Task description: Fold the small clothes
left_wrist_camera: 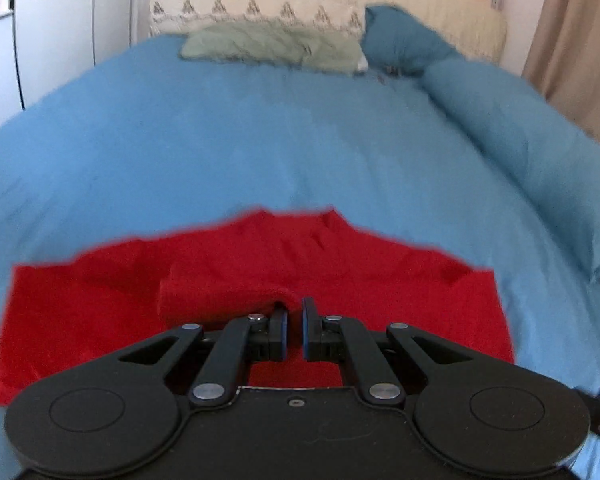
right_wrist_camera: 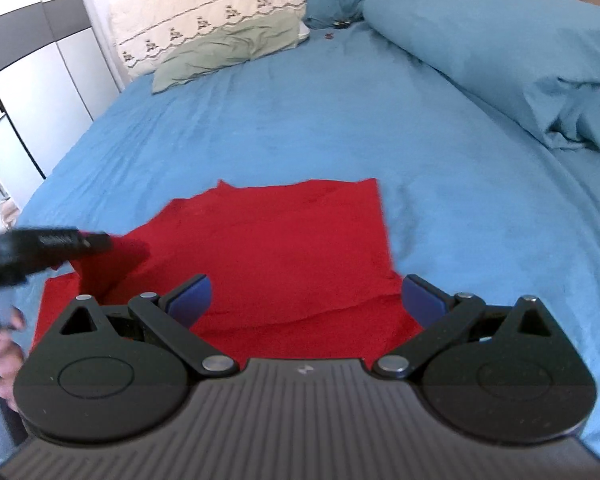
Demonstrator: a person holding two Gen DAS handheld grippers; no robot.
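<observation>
A red garment (left_wrist_camera: 260, 280) is spread flat on the blue bed cover (left_wrist_camera: 260, 140). The left gripper (left_wrist_camera: 295, 322) is positioned over the garment's near part; its jaws are drawn almost together, and a folded-over roll of red fabric lies at the left fingertip, though whether cloth is pinched cannot be told. The right gripper (right_wrist_camera: 306, 300) is held with jaws wide apart, nothing between them, the garment lying directly ahead and below. No containers are seen. A green cloth (left_wrist_camera: 272, 46) lies well beyond both jaws, near the pillows (left_wrist_camera: 500, 128).
</observation>
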